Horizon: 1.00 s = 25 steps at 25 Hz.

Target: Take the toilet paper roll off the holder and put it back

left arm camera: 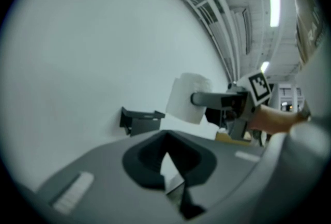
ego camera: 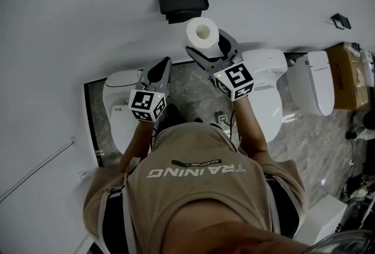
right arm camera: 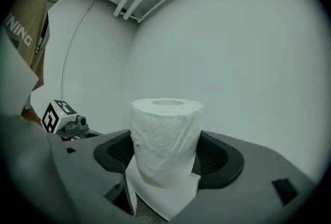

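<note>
Roll upright in right claw

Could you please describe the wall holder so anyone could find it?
On the white wall, look just beyond the roll in the right gripper. The holder is the boxy black bracket, larger than the black fitting far right.

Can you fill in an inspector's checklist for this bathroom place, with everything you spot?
Surface: grey stone-pattern floor, partly hidden by the person.
Job's things: white toilet paper roll is off the black wall holder, which looks empty.
Clutter: brown cardboard box at the right.
Grippers: right gripper shut on the roll; left gripper shut, holding nothing.
Cables: thin line along the wall, maybe a cable.
Surroundings: plain white wall; white toilets.
</note>
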{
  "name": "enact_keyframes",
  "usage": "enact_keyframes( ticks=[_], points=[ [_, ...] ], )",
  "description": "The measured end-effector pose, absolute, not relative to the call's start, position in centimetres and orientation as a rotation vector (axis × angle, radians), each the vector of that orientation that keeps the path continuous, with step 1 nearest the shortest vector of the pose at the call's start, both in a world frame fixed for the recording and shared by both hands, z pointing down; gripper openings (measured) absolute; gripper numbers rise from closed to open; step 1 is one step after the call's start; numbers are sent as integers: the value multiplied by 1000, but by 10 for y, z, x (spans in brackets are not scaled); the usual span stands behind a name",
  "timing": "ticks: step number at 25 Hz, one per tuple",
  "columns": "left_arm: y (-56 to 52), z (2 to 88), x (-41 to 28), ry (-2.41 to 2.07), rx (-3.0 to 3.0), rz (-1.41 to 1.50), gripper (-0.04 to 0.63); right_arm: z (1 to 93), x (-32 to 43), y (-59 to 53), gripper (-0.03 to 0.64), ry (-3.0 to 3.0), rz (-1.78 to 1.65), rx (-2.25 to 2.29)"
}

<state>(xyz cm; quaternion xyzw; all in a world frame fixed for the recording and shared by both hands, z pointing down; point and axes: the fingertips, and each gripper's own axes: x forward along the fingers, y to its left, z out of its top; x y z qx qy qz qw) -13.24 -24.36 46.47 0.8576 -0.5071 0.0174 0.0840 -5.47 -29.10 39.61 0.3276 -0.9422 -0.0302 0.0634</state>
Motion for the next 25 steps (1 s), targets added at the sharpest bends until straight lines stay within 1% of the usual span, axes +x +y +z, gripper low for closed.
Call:
enact_keyframes(
  ticks=[8,13,19,25],
  points=[
    [-175,469,-109,-1606,2507,120,-2,413,-23,-236,376,-2856,-86,924],
    [-144,476,-99,-1615,2471,164,-2,421,-17,-218,376,-2879,-54,888],
    [-128,472,-100,-1614,2478,157,-2,420,-19,-215,376,-2882,-54,891],
    [-121,465,-114,-1587,2514,109,-2,415,-38,-239,376,-2875,-48,949]
  ],
)
